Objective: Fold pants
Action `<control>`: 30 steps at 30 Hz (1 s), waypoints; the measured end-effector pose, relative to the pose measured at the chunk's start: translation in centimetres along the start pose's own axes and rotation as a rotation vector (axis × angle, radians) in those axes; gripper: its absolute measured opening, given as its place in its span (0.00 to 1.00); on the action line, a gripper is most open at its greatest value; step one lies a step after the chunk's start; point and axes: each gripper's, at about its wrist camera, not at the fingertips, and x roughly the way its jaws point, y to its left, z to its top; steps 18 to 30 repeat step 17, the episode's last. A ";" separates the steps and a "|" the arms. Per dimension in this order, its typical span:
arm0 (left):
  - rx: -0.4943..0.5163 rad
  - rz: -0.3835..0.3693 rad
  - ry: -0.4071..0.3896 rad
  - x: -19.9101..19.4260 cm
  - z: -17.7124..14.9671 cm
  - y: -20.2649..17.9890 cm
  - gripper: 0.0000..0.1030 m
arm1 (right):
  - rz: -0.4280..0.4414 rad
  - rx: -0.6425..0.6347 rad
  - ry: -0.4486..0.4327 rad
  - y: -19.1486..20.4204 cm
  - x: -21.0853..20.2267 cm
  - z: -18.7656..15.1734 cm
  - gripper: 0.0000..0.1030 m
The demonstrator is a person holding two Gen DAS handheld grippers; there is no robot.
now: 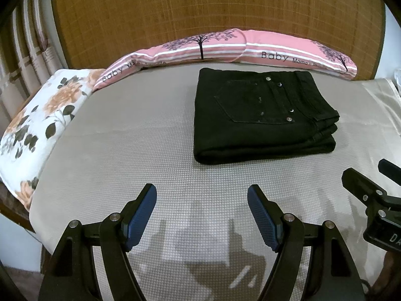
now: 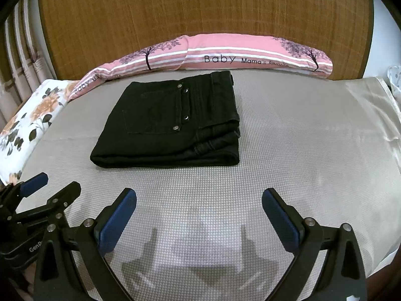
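Black pants (image 1: 260, 115) lie folded into a thick rectangular stack on the grey textured mat (image 1: 140, 150), back pocket and metal rivets facing up. In the right wrist view the same pants (image 2: 170, 123) sit left of centre on the mat (image 2: 288, 150). My left gripper (image 1: 201, 193) hovers open over bare mat in front of the stack, nothing between its blue pads. My right gripper (image 2: 199, 197) is also open and empty, well short of the pants. Each gripper shows at the edge of the other's view: the right gripper (image 1: 363, 175) and the left gripper (image 2: 57, 183).
A long pink pillow (image 1: 225, 47) printed with trees and "Baby" lies behind the pants against a woven bamboo panel (image 1: 200, 5). A floral pillow (image 1: 42, 115) sits at the left edge. Curtains (image 1: 27, 50) hang at far left. Shiny beige cloth (image 2: 371, 105) covers the right side.
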 end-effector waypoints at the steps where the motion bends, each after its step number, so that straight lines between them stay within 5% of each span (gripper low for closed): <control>1: 0.001 0.002 0.000 0.0 0.0 0.0 0.73 | 0.000 -0.001 0.001 0.0 0.0 0.0 0.96; 30: 0.015 -0.020 0.002 -0.1 0.1 0.0 0.73 | -0.003 -0.001 0.002 0.0 0.1 -0.4 0.96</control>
